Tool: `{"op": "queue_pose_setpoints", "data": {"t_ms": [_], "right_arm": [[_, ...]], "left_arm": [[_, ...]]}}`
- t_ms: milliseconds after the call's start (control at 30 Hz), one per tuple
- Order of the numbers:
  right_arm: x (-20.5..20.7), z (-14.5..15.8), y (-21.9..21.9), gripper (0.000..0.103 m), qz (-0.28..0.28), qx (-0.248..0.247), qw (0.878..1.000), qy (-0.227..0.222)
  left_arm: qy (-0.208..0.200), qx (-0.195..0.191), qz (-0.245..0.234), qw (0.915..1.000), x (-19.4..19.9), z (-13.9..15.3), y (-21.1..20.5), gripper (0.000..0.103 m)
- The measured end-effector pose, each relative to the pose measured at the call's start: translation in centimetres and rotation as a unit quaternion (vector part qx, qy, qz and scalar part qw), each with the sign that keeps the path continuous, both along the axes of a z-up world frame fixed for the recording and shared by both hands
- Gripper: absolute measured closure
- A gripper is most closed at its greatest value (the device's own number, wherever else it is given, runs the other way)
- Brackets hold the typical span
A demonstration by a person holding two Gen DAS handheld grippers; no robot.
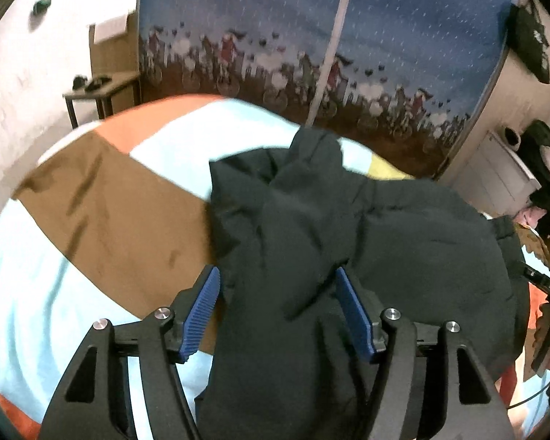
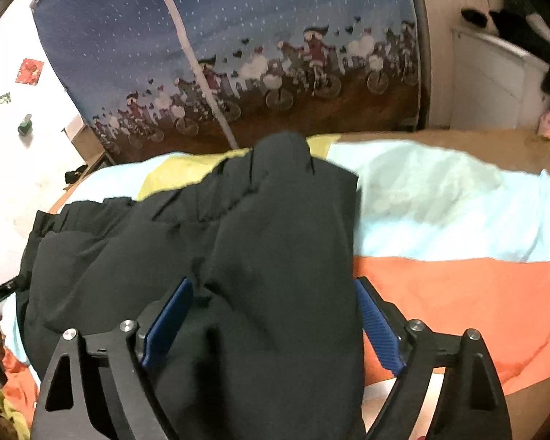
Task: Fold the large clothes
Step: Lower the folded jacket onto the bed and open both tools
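A large black padded garment [image 1: 348,227] lies bunched on a bed with a colour-block sheet [image 1: 102,198]. In the left wrist view my left gripper [image 1: 278,282] is open, its blue pads [image 1: 201,311] standing wide on either side of a fold of the garment that runs back between the fingers. In the right wrist view the same garment [image 2: 238,227] lies over the sheet [image 2: 440,286]. My right gripper [image 2: 271,293] is open too, its blue pads [image 2: 379,330] set apart with black fabric filling the gap. Neither pair of pads presses the cloth.
A blue printed curtain [image 1: 275,36] hangs behind the bed. A small dark table [image 1: 99,91] stands at the far left by the white wall. A white cabinet [image 2: 495,84] with dark clothes on it stands at the right. The other gripper's tip [image 1: 542,282] shows at the right edge.
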State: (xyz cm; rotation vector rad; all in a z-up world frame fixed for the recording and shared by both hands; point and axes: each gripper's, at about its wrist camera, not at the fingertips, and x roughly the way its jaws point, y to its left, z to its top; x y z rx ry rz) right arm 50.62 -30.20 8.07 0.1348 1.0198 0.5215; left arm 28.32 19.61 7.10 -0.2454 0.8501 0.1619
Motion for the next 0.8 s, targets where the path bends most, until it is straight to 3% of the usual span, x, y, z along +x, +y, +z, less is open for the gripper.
{"op": "queue_pose_setpoints", "data": {"t_ms": [33, 67, 133, 267, 800], "right_arm": [[-0.1, 0.2, 0.0, 0.01, -0.001, 0.0, 1.0, -0.005], [-0.3, 0.7, 0.1, 0.008, -0.002, 0.001, 1.0, -0.014], [-0.7, 1.3, 0.3, 0.006, -0.003, 0.004, 1.0, -0.025], [-1.4, 2.5, 0.4, 0.0, 0.0, 0.017, 0.999, -0.042], [-4.6, 7.5, 1.3, 0.0, 0.014, 0.037, 0.995, -0.092]], "left_arm": [[-0.008, 0.005, 0.0, 1.0, -0.2, 0.4, -0.2, 0.038], [-0.014, 0.008, 0.0, 0.9999, -0.4, 0.6, -0.5, 0.024], [-0.031, 0.009, -0.001, 0.9995, -0.9, 1.1, -1.0, 0.013], [-0.04, 0.019, -0.008, 0.999, -1.2, 1.9, -2.3, 0.012], [-0.094, 0.047, -0.034, 0.9939, -4.2, 6.3, -6.2, 0.01]]}}
